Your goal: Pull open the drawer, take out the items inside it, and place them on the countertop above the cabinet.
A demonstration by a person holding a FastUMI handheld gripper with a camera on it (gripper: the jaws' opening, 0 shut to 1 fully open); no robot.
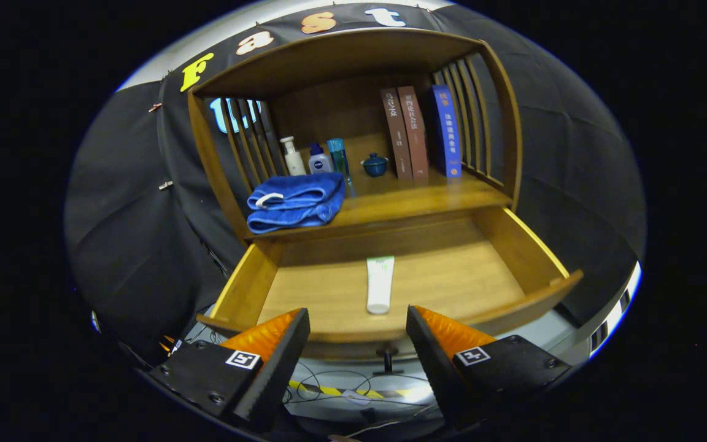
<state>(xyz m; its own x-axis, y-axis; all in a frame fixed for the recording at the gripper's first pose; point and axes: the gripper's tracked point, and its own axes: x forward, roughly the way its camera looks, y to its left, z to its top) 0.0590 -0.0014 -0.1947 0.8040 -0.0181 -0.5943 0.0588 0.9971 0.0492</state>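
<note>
Drawer (516, 245) stands pulled well out of the wooden cabinet (504, 110), its front panel just ahead of the fingertips. Inside it, one white tube (380, 283) lies flat on the drawer floor, lengthwise, cap end toward the front, roughly centred, apart from both side walls. Drawer knob (387, 355) shows below the front panel, between the fingers. Countertop (415, 199) above the drawer carries a folded blue towel (295, 201) at its left front edge; behind it a white pump bottle (293, 156), a small white bottle with a blue cap (319, 161), a tall teal bottle (338, 156) and a small blue lidded pot (375, 164); three books (418, 132) stand upright at right. Black cloth surrounds the cabinet; cables and striped tape on the floor below. Gripper (358, 319) is level, facing the drawer front, fingers spread wide, holding nothing, short of the tube.
</note>
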